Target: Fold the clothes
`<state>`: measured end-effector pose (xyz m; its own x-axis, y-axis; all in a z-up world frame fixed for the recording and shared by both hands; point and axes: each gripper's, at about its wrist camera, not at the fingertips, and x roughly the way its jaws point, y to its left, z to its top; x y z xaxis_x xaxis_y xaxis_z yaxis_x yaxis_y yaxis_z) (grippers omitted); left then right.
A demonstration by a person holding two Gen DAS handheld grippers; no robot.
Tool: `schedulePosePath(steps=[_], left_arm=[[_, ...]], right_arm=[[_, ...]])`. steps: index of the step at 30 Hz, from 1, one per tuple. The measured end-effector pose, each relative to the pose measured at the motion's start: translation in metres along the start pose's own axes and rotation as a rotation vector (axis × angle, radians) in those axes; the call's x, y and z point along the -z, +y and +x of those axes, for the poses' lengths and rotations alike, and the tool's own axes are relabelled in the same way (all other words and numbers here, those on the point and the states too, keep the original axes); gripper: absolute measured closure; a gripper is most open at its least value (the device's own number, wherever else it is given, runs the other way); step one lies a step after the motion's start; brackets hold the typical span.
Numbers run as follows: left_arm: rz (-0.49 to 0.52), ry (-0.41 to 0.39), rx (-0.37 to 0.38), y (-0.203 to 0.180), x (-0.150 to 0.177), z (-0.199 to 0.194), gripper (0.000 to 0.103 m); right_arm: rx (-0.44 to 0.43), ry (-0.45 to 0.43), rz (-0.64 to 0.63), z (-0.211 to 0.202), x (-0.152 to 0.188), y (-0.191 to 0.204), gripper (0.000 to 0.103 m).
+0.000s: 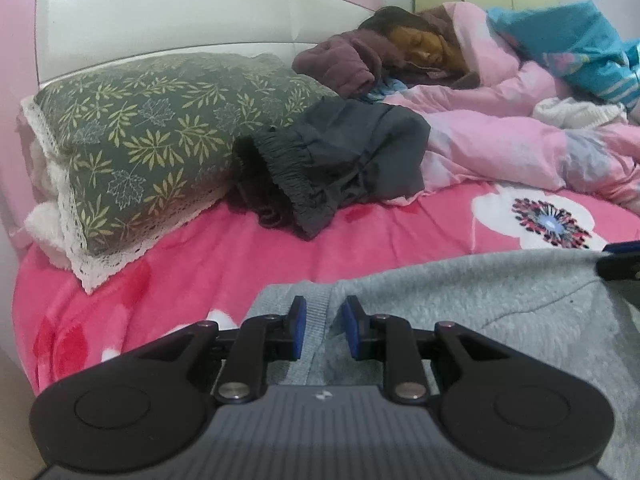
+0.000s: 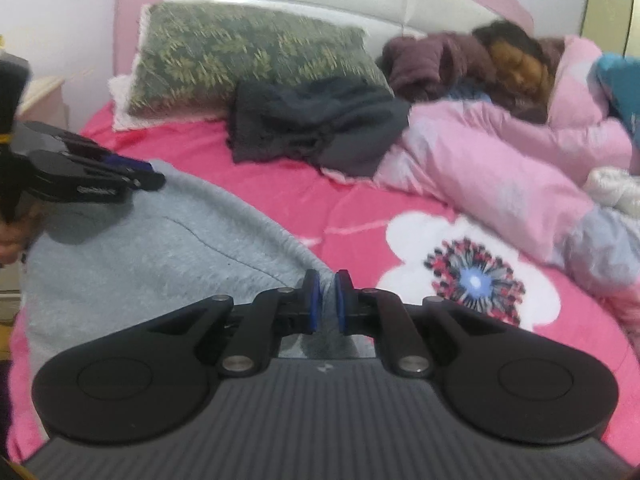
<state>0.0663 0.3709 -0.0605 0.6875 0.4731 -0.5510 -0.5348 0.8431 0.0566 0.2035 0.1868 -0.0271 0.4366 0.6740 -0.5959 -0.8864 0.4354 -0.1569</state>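
Grey fleece garment (image 2: 132,256) lies near edge of the bed on the pink floral bedsheet (image 2: 352,208), bunched up, spread between both our grippers. Right gripper (image 2: 327,300): fingers clenched on the garment's right edge, a thin ridge of grey fabric pinched between the blue pads (image 2: 313,300). Left gripper (image 1: 324,328): fingers spread a little, gap visible between pads, sitting over a fold in the garment (image 1: 460,300), not clamping it as far as we can see. From right wrist view, left gripper (image 2: 136,174) sits at the garment's far left corner.

Farther back: dark grey clothing pile (image 1: 340,160) mid-bed, just beside the green leaf-print pillow (image 1: 152,140) on the left. Person (image 1: 416,48) lying far right under a pink quilt (image 1: 500,136); teal cloth (image 1: 580,56) on top of the quilt. White padded headboard (image 1: 180,16) behind
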Motion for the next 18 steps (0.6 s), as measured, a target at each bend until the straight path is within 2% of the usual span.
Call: schedulePosePath(steps=[6,9,10,11,12,13,14,17,18], left_arm=[[0.034,-0.005,-0.017,-0.007,0.002,0.005,0.080],[0.049,-0.012,-0.029,-0.010,0.004,0.005,0.080],[0.054,-0.016,-0.032,-0.011,0.005,0.005,0.080],[0.058,-0.019,-0.033,-0.012,0.005,0.004,0.079],[0.056,-0.023,-0.024,-0.011,0.005,0.003,0.077],[0.052,-0.024,-0.010,-0.010,0.004,0.000,0.071],[0.047,-0.025,0.004,-0.009,0.004,-0.002,0.066],[0.046,-0.059,0.016,-0.010,0.002,-0.016,0.053],[0.051,-0.078,0.012,-0.011,0.001,-0.023,0.052]], right_arm=[[-0.002,0.062,0.055,0.035,0.024,-0.003,0.095],[0.002,0.059,0.077,0.041,0.031,-0.004,0.090],[0.001,0.057,0.091,0.041,0.031,-0.006,0.086],[-0.007,0.057,0.116,0.037,0.029,-0.011,0.075],[-0.015,0.057,0.147,0.033,0.027,-0.018,0.070],[-0.022,0.053,0.199,0.025,0.025,-0.028,0.058],[-0.025,0.041,0.266,0.015,0.024,-0.042,0.051],[-0.036,-0.031,0.459,-0.030,0.028,-0.089,0.045],[-0.034,-0.059,0.505,-0.048,0.033,-0.102,0.045]])
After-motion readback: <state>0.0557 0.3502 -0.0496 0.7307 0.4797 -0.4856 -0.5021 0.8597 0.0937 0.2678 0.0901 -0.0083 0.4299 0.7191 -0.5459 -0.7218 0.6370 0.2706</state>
